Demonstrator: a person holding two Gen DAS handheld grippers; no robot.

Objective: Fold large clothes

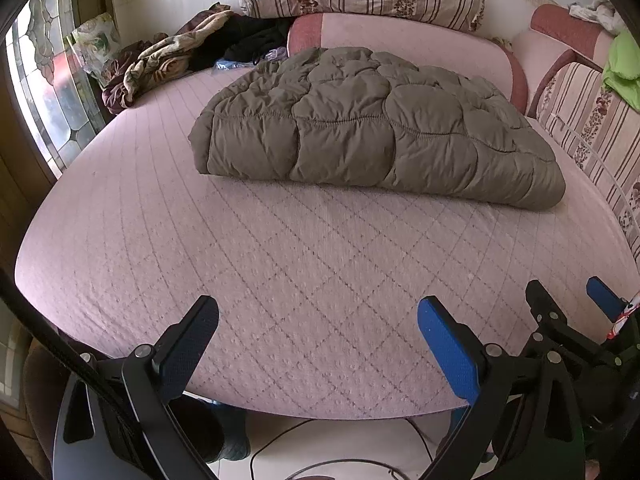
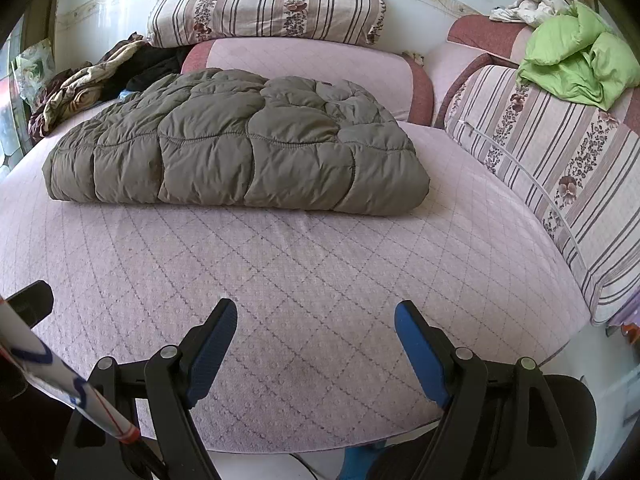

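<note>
In the left wrist view, a heap of crumpled blankets [image 1: 160,64] lies at the upper left of the frame, against the wall. Right of it, filling the upper middle, the olive quilted coat [image 1: 368,128] rests on the pink quilted sofa seat [image 1: 280,280] as a thick, folded slab with its long folded edge toward the camera. At the bottom of the frame the left gripper [image 1: 318,328] hangs over the near edge of the seat, its jaws spread wide with nothing between them, well apart from the coat. The right gripper [image 2: 316,328] shows the same in its own view: jaws wide, empty, over bare seat at the bottom middle. At the upper right of that view a green garment [image 2: 580,68] is bunched on a striped cushion [image 2: 560,184].

The coat looks already folded, so the step in hand is probably a last fold or tidying. To do it well, I would take both grippers to the two near corners together, bite through all the padded layers, not just the top shell, and lift evenly so the puffy filling does not spring the fold open. Press down before letting go.
</note>
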